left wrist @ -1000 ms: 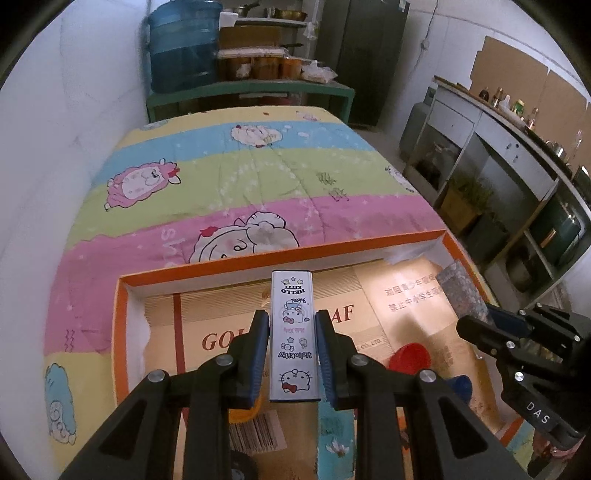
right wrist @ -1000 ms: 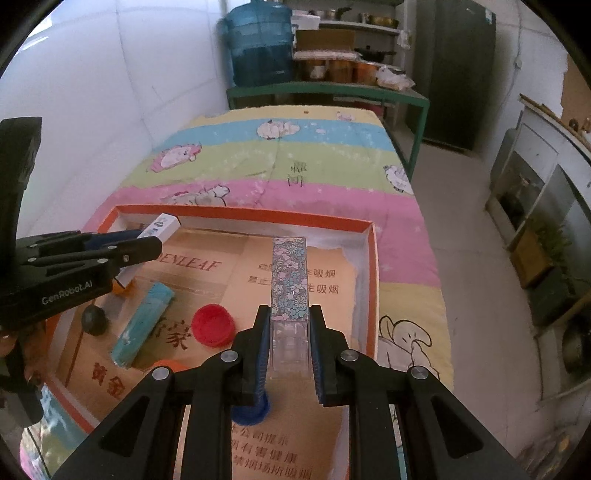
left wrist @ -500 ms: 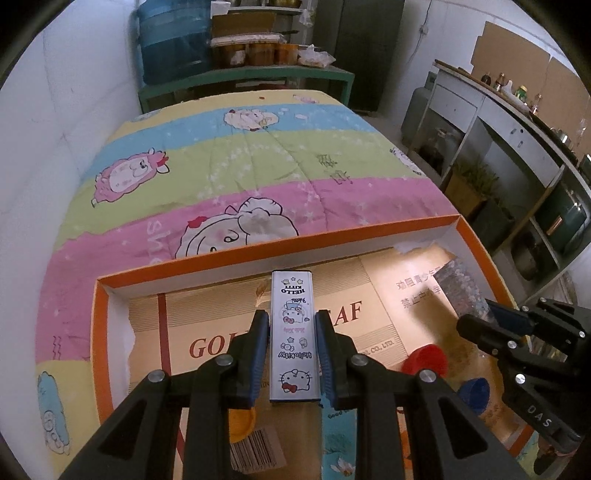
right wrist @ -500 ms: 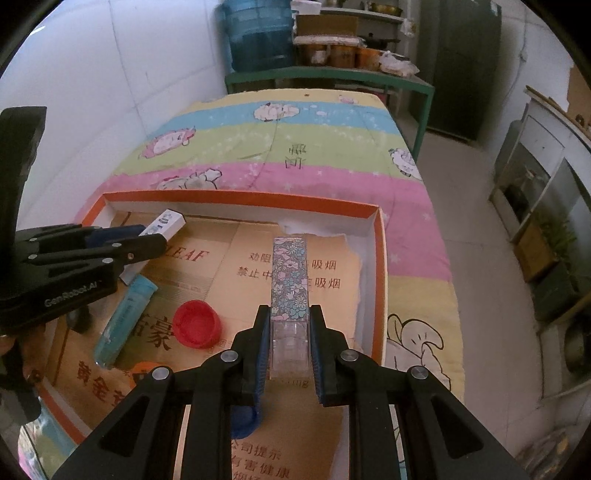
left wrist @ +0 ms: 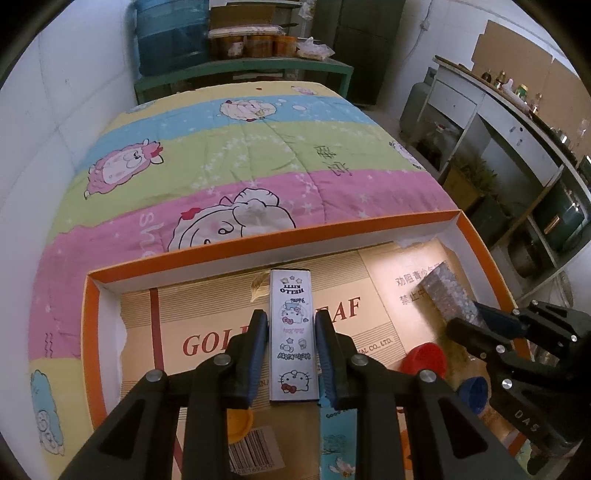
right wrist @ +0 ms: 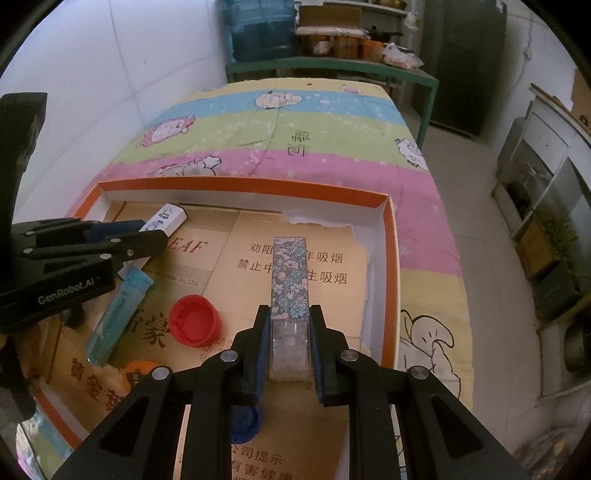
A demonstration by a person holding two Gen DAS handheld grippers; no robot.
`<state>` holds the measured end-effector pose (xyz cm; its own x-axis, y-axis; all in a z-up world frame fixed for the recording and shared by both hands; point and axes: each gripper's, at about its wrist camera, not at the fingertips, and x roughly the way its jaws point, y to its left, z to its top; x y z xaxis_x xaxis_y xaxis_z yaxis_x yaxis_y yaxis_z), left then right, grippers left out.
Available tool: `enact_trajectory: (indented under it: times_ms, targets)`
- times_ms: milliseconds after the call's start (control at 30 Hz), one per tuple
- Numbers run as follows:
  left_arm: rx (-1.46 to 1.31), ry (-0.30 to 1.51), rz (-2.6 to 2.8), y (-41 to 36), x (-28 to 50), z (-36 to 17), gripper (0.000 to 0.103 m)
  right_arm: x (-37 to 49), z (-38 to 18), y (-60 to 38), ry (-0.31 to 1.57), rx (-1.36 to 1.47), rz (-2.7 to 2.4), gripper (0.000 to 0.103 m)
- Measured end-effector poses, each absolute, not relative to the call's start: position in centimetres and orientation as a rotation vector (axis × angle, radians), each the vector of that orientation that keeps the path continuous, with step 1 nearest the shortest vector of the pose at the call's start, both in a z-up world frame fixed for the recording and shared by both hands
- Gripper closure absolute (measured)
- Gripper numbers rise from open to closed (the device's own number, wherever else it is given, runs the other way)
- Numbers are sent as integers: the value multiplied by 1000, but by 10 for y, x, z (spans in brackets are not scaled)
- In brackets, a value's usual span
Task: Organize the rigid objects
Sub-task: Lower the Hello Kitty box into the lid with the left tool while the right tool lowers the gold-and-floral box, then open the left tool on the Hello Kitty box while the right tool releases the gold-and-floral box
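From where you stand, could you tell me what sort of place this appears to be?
Probably a lived-in room of a home, part bedroom and part kitchen store. A bed under a striped cartoon quilt fills the middle, large blue water jugs stand on a green shelf behind it, and a counter with bottles runs along the right.

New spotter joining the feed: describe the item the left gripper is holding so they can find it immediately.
Find the shallow orange-rimmed cardboard tray on the striped cartoon bedspread. Over its far left part, the left gripper pinches a slim white rectangular Hello Kitty lighter. The right gripper holds a similar lighter, but floral-patterned.
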<state>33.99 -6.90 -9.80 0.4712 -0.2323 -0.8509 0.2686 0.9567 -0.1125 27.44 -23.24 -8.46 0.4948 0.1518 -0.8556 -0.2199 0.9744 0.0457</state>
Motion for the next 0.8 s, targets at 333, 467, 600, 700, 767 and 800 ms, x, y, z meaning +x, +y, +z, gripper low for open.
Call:
enact_trajectory:
  times_ms: [333,467,600,700,767,800]
  targets:
    - [41,990,-322,-72,325,-87,63,267,-81,-230,1014,-92,211,72]
    - [26,955,-319,-67,317,-77,63,260,-76,-231,1000,-90,202,72]
    - [12,941,-319,-62,309,-68,60,253,-68,-231,986,-79,200,72]
    - [14,931,-314,-59,301,-64,49,248,-64,-229,982,-78,200,72]
    - [14,926,-311,-57,296,-60,49,244,-62,-227,981,-77,201,72]
    - [13,922,-311,-56,294,-59,49,242,-60,-227,979,-77,201,72]
